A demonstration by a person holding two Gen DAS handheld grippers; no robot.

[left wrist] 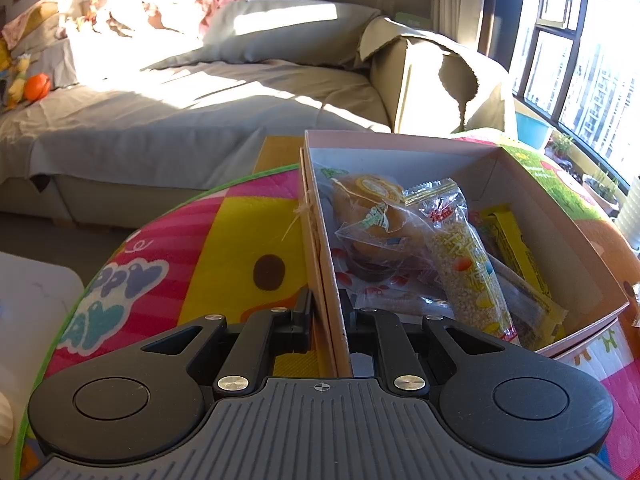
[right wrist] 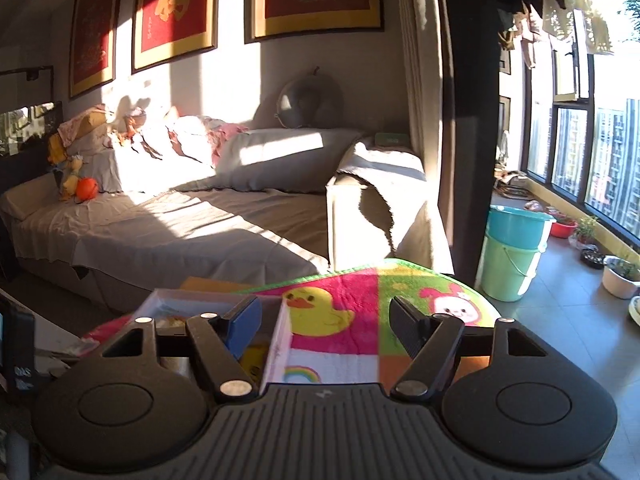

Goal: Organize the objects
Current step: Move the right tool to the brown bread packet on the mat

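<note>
An open cardboard box (left wrist: 532, 204) sits on a colourful mat (left wrist: 224, 240). Inside lie several snack packets: a wrapped bun (left wrist: 372, 216), a grain bar (left wrist: 464, 276) and yellow packets (left wrist: 516, 248). My left gripper (left wrist: 328, 308) is shut on the box's near left wall, one finger outside and one inside. My right gripper (right wrist: 326, 324) is open and empty, held above the mat; its left finger hangs over the box (right wrist: 276, 344), seen low at the left.
A grey-covered sofa (left wrist: 200, 100) stands behind the mat, with pillows and an orange ball (left wrist: 37, 86). Stacked buckets (right wrist: 514, 252) and plant pots (right wrist: 620, 276) stand by the window at the right. A white object (left wrist: 32, 300) lies left of the mat.
</note>
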